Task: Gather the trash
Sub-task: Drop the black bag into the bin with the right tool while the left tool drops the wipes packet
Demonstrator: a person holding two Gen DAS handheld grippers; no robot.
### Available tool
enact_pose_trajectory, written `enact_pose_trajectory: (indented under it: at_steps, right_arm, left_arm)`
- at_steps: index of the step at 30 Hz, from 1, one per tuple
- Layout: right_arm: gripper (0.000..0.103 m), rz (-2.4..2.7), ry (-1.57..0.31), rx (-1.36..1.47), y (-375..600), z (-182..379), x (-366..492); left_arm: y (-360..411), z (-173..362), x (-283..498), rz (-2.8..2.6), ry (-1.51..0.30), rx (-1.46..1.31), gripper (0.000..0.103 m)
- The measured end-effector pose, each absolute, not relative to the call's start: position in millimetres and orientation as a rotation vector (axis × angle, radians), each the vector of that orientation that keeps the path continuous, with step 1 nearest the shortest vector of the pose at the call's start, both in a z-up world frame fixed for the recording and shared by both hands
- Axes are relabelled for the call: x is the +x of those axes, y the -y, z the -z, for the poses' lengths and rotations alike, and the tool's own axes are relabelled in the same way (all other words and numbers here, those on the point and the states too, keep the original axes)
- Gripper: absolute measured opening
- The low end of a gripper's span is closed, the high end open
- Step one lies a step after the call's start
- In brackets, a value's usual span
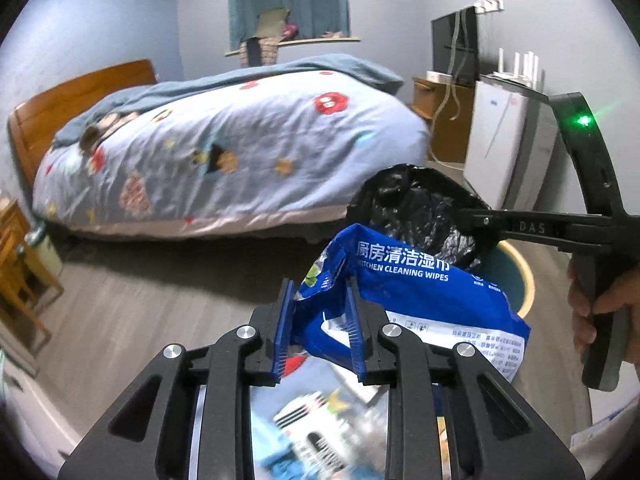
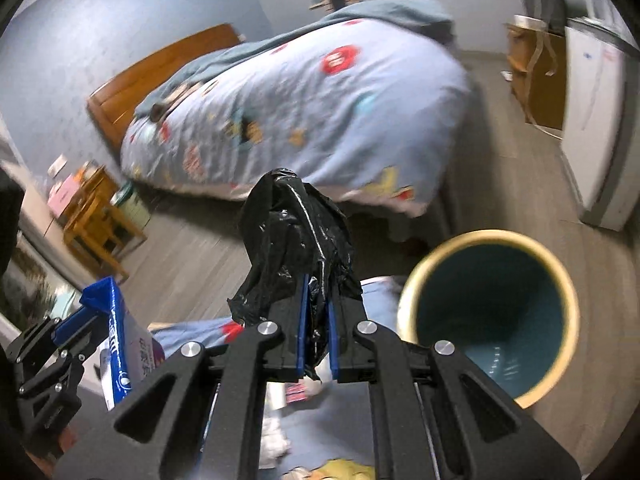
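Observation:
My left gripper (image 1: 318, 320) is shut on a blue kitchen wipes packet (image 1: 416, 300) and holds it up in front of a black trash bag (image 1: 416, 208). My right gripper (image 2: 316, 328) is shut on the rim of that black trash bag (image 2: 296, 240) and holds it up in the air. In the left wrist view the right gripper (image 1: 476, 220) reaches in from the right and pinches the bag's open rim. The wipes packet (image 2: 120, 344) and left gripper (image 2: 64, 336) show at the lower left of the right wrist view.
A teal bin with a yellow rim (image 2: 492, 316) stands on the wood floor at the right, also seen behind the packet (image 1: 516, 276). A bed with a blue quilt (image 1: 224, 152) fills the middle. A white fridge (image 1: 508, 140) stands right, wooden chairs (image 2: 96, 224) left.

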State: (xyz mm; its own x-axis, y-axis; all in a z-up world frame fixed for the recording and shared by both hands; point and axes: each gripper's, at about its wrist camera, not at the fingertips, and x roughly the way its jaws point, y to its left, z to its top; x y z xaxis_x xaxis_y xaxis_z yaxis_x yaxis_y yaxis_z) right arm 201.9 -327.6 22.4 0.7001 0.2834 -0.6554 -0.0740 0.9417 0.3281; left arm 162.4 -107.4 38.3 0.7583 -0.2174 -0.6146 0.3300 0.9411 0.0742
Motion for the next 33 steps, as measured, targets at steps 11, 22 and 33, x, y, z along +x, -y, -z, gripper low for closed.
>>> enact_pose_trajectory:
  at_steps: [11,22,33]
  right_arm:
    - [0.008,0.069,-0.812,0.301,459.9,13.7,205.9]
    - [0.014,0.182,-0.929,0.388,509.5,71.6,203.8]
    - [0.058,0.157,-0.895,0.370,500.7,60.5,207.1]
  left_arm:
    - [227.3,3.2,224.5,0.381,-0.720,0.230,0.026]
    - [312.8,61.9,258.6,0.395,-0.796,0.332,0.035]
    - [304.6,55.6,247.0,0.401,-0.780,0.298,0.075]
